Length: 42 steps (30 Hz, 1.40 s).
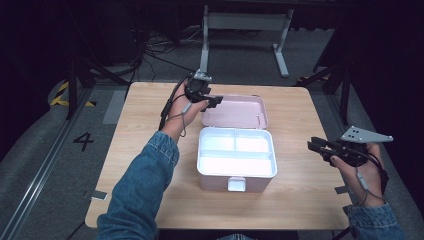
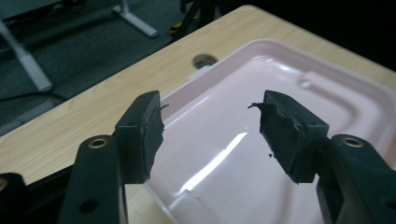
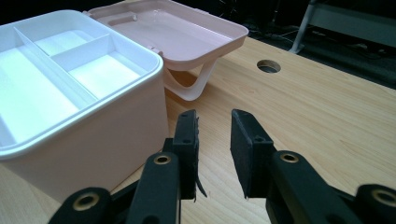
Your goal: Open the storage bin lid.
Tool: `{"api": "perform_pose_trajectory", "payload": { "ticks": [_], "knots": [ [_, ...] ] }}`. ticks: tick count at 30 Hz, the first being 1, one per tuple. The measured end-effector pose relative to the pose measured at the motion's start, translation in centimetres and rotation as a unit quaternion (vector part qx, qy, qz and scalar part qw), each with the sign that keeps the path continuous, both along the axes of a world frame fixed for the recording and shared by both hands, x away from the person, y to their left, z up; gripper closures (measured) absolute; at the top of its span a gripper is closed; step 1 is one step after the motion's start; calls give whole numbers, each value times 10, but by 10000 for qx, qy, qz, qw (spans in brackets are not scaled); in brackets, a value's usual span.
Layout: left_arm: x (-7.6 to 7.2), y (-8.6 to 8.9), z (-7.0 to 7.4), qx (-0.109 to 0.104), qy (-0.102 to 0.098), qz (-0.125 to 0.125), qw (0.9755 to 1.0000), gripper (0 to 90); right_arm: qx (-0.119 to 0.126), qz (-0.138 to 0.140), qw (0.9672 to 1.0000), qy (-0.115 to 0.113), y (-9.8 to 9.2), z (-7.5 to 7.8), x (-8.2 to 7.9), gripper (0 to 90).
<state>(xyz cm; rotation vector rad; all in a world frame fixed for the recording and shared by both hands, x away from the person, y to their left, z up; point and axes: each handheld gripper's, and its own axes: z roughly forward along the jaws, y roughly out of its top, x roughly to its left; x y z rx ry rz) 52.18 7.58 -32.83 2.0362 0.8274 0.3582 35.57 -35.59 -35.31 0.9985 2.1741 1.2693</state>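
Left tool: jaws spread, nothing between them; held at the far left corner of the lid, just above its rim.
Left tool, own view: both black pads stand apart over the glossy pink inside of the lid; no pad presses on it.
Right tool: jaws part-way apart, pinching nothing; held off the right side of the box, well apart from it, pointing toward it.
Right tool, own view: pads close to each other with bare wood between them; the box wall stands just to their left.
Lid: pink, swung fully back, lying open behind the box, inside face up.
Lid, right gripper view: hangs out past the back wall of the box, with a curved pale handle under it reaching down to the wood.
Box: pale pink, open, near the middle of the worktop, between the two tools.
Tray: white insert inside the box, one long compartment at the near side and two smaller ones at the far side.
Latch: small tab on the near wall of the box, facing the person.
Worktop: light wood with rounded corners; a round cable hole lies beyond the lid.
Sleeves: blue denim on both forearms, coming in from the near edge.
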Motion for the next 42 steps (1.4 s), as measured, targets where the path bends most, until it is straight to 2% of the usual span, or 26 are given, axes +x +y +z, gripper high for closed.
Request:
{"api": "perform_pose_trajectory", "payload": {
  "ticks": [2,4,6,11,14,15,16,17,18,19,20,25,27,31,34,36,42],
  "knots": [
    [-14,4,13,-121,-98,-90,9998,398,0,19,10000,-13,2,0,2,725],
    [-18,6,16,-171,-146,-121,9997,394,12,40,10000,-15,4,1,5,721],
    [-36,16,30,-326,-204,-206,9990,392,8,88,10000,-4,7,1,8,708],
    [-63,37,44,-331,-290,-206,9988,382,54,168,9998,33,13,1,16,697],
    [-79,51,48,-293,-421,-115,9986,379,49,212,9997,67,16,0,19,697],
    [-84,55,48,-282,-537,-58,9981,380,46,226,9997,72,17,0,20,697],
    [-84,55,48,-282,-537,-58,9981,379,46,226,9997,72,17,0,20,697],
    [-97,62,47,-78,-641,-19,9979,378,41,251,9996,74,19,0,22,697],
    [-104,66,46,-2,-659,-44,9978,376,30,267,9996,69,19,0,23,695],
    [-110,69,45,9,-652,-46,9979,375,42,282,9996,79,20,-1,23,695],
    [-110,69,45,9,-652,-46,9979,375,37,285,9995,87,21,-1,23,694],
    [-137,88,35,127,-586,25,9982,374,16,311,9994,126,23,-2,24,680],
    [-140,91,32,133,-568,31,9983,374,4,311,9994,129,23,-2,25,678],
    [-150,104,17,73,-366,127,9992,372,-8,282,9994,180,23,-4,25,671],
    [-152,110,9,90,-264,202,9994,371,0,296,9993,214,23,-5,25,670],
    [-152,113,5,200,-189,245,9993,370,-9,302,9993,234,24,-6,26,669],
    [-152,122,-13,153,56,493,9987,362,-41,337,9990,304,25,-10,28,663]
  ]
}}
